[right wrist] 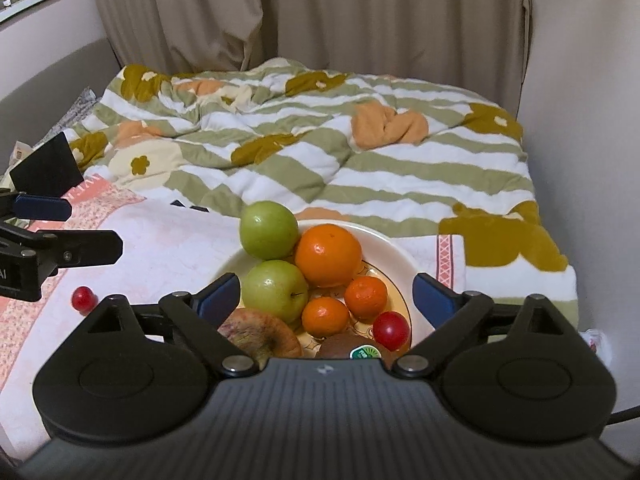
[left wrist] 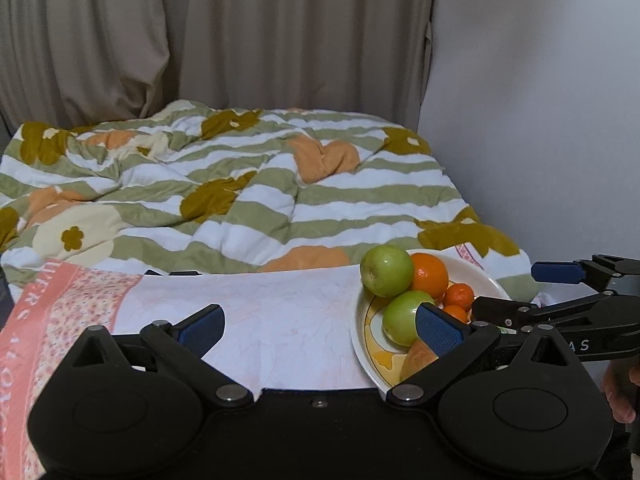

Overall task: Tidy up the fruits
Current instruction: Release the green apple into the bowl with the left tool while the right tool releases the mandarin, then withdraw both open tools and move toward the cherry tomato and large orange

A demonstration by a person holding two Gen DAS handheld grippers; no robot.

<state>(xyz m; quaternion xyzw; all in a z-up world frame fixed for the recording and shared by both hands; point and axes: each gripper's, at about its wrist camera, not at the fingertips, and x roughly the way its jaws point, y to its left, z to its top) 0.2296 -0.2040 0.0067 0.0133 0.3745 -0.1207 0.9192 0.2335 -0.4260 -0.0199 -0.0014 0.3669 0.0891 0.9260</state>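
A white plate (right wrist: 394,246) on a pale cloth holds two green apples (right wrist: 269,230), a large orange (right wrist: 328,255), two mandarins (right wrist: 365,297), a reddish apple (right wrist: 256,334), a kiwi (right wrist: 344,346) and a small red fruit (right wrist: 391,330). Another small red fruit (right wrist: 83,299) lies on the cloth left of the plate. My right gripper (right wrist: 326,300) is open and empty, hovering over the plate's near side. My left gripper (left wrist: 320,326) is open and empty over the cloth, left of the plate (left wrist: 486,270), its right finger in front of a green apple (left wrist: 404,316).
The cloth (left wrist: 280,316) lies on a bed with a striped floral quilt (left wrist: 248,196). Beige curtains (left wrist: 240,36) hang behind; a wall (left wrist: 540,100) runs along the right. A pink patterned towel edge (left wrist: 52,312) lies at the left.
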